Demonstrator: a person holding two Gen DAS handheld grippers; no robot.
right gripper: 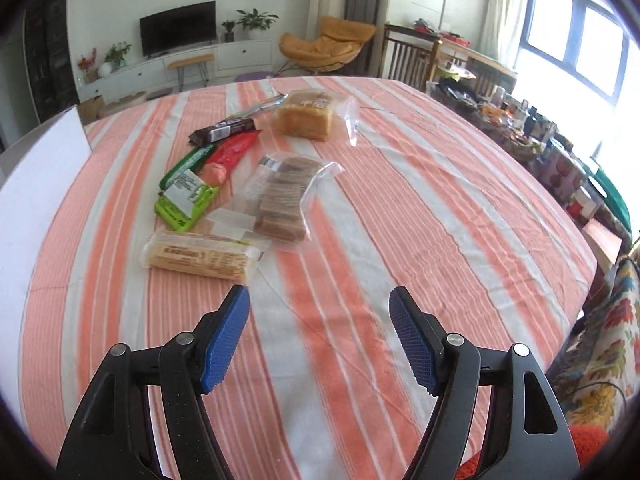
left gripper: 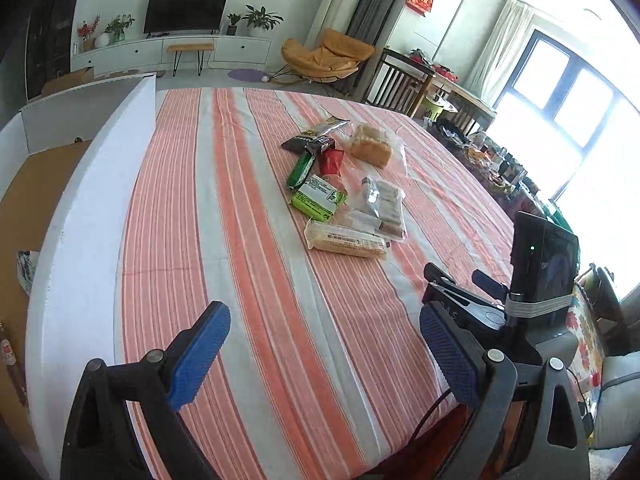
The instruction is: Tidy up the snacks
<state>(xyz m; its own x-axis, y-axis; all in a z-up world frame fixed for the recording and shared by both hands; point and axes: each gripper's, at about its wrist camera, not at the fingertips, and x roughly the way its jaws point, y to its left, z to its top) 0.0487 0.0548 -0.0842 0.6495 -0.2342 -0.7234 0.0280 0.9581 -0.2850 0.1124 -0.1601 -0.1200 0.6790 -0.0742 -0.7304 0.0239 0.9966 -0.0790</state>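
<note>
Snacks in a loose heap lie mid-counter on the orange-and-grey striped cloth (right gripper: 360,200): bagged golden bread loaf (right gripper: 306,118), clear pack of brown wafers (right gripper: 282,196), long pale cracker sleeve (right gripper: 200,258), lime-green packet (right gripper: 184,202). I hold the left gripper (left gripper: 324,348) and right gripper (right gripper: 320,332) short of them, jaws wide, empty.
</note>
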